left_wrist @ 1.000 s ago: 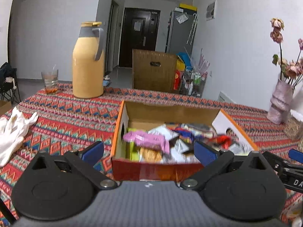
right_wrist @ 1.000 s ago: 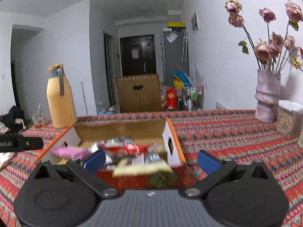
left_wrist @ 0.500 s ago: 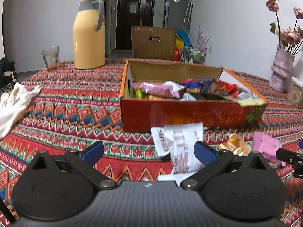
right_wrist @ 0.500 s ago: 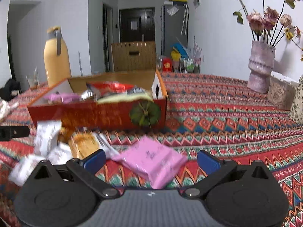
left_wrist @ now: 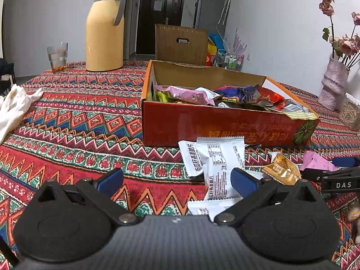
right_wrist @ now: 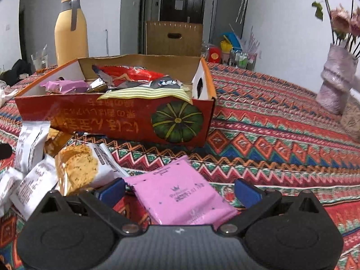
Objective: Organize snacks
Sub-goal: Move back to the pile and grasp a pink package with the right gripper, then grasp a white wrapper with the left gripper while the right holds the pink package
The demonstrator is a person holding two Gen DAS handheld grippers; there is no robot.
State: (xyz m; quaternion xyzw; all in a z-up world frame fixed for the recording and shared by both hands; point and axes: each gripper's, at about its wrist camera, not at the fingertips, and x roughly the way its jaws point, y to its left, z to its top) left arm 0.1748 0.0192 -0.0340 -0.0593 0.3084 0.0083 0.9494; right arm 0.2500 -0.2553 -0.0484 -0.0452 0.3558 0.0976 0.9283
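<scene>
Pink wafer packet (right_wrist: 180, 193) lies flat between the wide-open, empty right gripper (right_wrist: 180, 191) fingers, long axis angled toward the snack box (right_wrist: 126, 117). Left gripper (left_wrist: 176, 183) also gapes empty; white packets (left_wrist: 219, 168) sit just ahead.

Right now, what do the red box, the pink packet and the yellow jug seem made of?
Red box: printed cardboard, seemingly; raw brown inside, torn rim.
Pink packet: probably matte plastic film; soft sheen, sealed edges.
Yellow jug: smooth matte body, grey handle; plastic or coated metal, unclear.
</scene>
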